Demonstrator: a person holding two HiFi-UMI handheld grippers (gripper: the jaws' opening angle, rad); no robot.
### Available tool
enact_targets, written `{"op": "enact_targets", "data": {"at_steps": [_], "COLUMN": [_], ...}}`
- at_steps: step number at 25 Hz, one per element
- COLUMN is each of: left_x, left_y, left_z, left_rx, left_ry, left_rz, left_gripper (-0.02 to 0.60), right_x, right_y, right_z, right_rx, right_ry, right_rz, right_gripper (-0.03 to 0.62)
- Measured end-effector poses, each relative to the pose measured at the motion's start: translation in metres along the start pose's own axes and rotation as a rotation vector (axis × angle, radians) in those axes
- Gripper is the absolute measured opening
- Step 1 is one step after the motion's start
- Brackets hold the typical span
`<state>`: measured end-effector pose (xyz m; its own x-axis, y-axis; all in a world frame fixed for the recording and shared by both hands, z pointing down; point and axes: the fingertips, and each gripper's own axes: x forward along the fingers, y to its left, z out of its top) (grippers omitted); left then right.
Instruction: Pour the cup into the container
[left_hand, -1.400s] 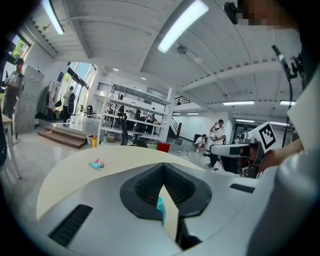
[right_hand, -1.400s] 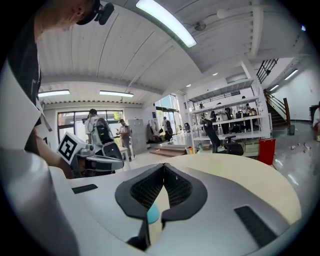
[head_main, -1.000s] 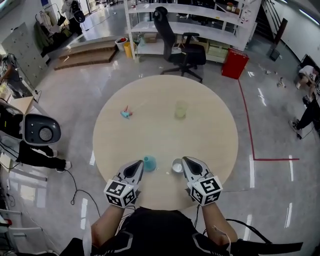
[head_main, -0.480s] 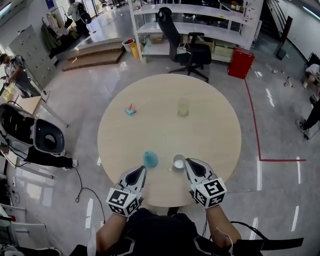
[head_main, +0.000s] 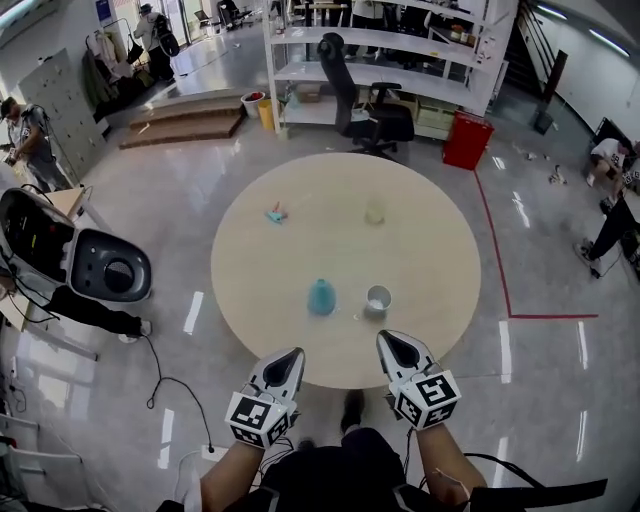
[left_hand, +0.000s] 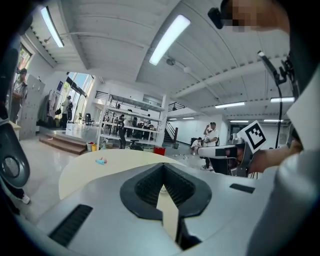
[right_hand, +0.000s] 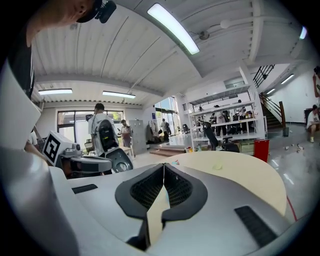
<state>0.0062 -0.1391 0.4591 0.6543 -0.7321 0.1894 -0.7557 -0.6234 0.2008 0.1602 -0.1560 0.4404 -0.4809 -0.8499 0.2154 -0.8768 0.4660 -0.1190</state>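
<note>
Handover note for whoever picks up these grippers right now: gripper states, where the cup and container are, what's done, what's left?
Left gripper: shut, empty, held just off the table's near edge.
Right gripper: likewise shut and empty.
Teal cup and white container: side by side, apart, on the table ahead of the grippers.
Done: cannot tell; contents not visible.
Left: if unpoured, grasp the cup and tip it over the container.

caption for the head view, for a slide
Left tongs and right tongs, shut and empty, near a round table with teal cup, white cup and clear container.
</note>
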Motion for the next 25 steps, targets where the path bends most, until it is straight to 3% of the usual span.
{"op": "enact_targets", "data": {"at_steps": [7,15,25], "left_x": [-0.064,-0.113,-0.175], "left_y": [-0.021,-0.051,-0.155], "left_z": [-0.046,-0.036,-0.035], "left_rx": [-0.054,-0.069,0.002], "left_ry": [0.031,-0.012,-0.023], "left_rz": [-0.076,-0.073,-0.071], "left_gripper": [0.000,0.000,0.000], "right_x": [-0.058,-0.141,-0.250], "right_y": [0.075,0.112,0.143], "right_z": [-0.028,-0.028,-0.048], "right_rx": [0.008,0.010,0.017], "right_ry": [-0.003,-0.015,-0.067], "right_rz": [-0.062,-0.109,-0.043], "right_gripper": [0.008,0.008,0.008]}}
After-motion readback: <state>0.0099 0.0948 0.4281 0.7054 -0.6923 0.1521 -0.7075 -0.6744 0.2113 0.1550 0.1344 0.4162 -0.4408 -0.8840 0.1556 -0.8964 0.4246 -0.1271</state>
